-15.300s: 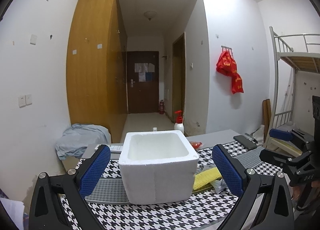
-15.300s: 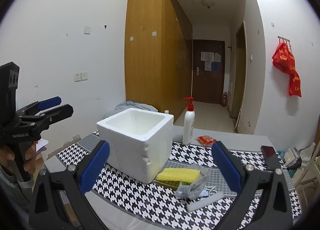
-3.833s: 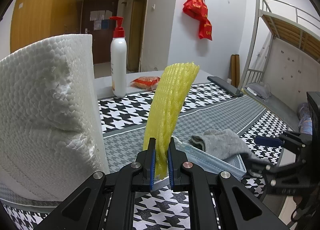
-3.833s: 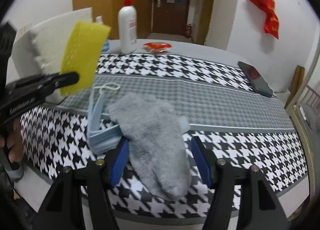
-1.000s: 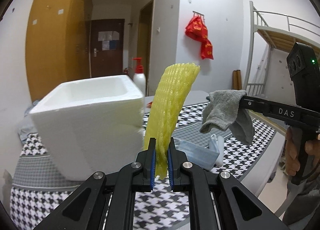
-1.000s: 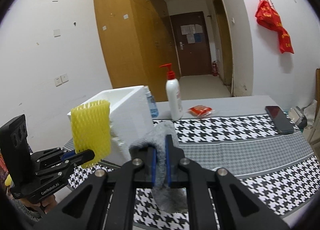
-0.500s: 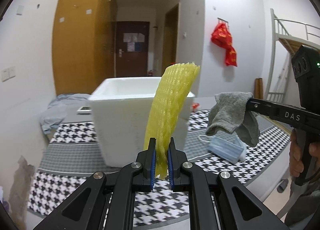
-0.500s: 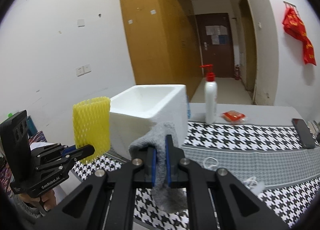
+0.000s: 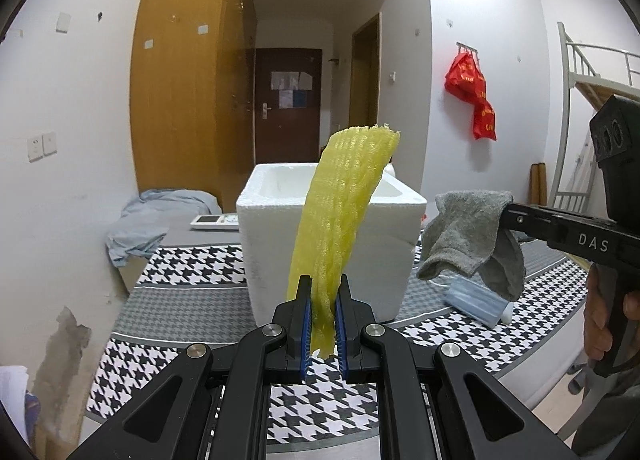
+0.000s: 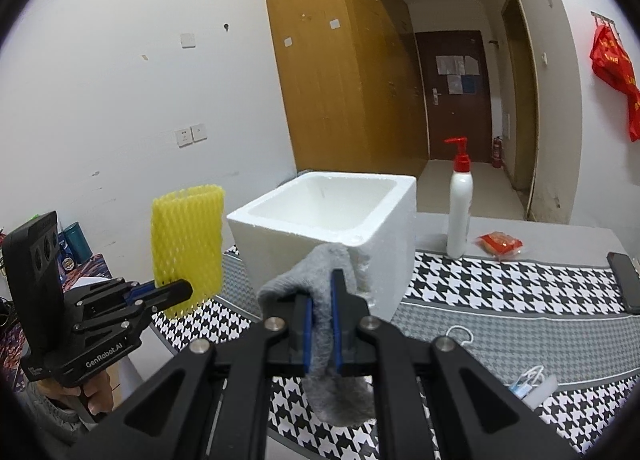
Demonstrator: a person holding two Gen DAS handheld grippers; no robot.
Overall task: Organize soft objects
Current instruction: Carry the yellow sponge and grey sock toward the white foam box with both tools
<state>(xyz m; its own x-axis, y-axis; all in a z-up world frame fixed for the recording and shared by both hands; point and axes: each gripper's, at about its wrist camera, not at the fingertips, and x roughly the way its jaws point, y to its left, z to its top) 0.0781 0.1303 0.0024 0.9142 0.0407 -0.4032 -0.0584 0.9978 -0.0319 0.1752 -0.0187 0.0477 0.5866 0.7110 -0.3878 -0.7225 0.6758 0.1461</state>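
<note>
My left gripper (image 9: 322,302) is shut on a yellow foam net sleeve (image 9: 343,204) that stands upright in it, held in the air in front of the white foam box (image 9: 332,236). In the right wrist view the sleeve (image 10: 187,238) and left gripper (image 10: 176,291) are left of the box (image 10: 332,220). My right gripper (image 10: 320,324) is shut on a grey sock (image 10: 320,268) that droops over its fingers, near the box's front corner. The sock (image 9: 468,238) hangs right of the box. A blue face mask (image 9: 474,300) lies on the table.
A checked cloth (image 10: 500,284) covers the table. A white pump bottle (image 10: 459,208), a red packet (image 10: 500,245) and a dark phone (image 10: 624,280) stand behind the box. A remote (image 9: 214,222) and crumpled cloth (image 9: 156,216) lie at the far left.
Both grippers have lifted off the table with their objects and drawn back and left, so the box's open top now shows ahead. The holds have not changed.
</note>
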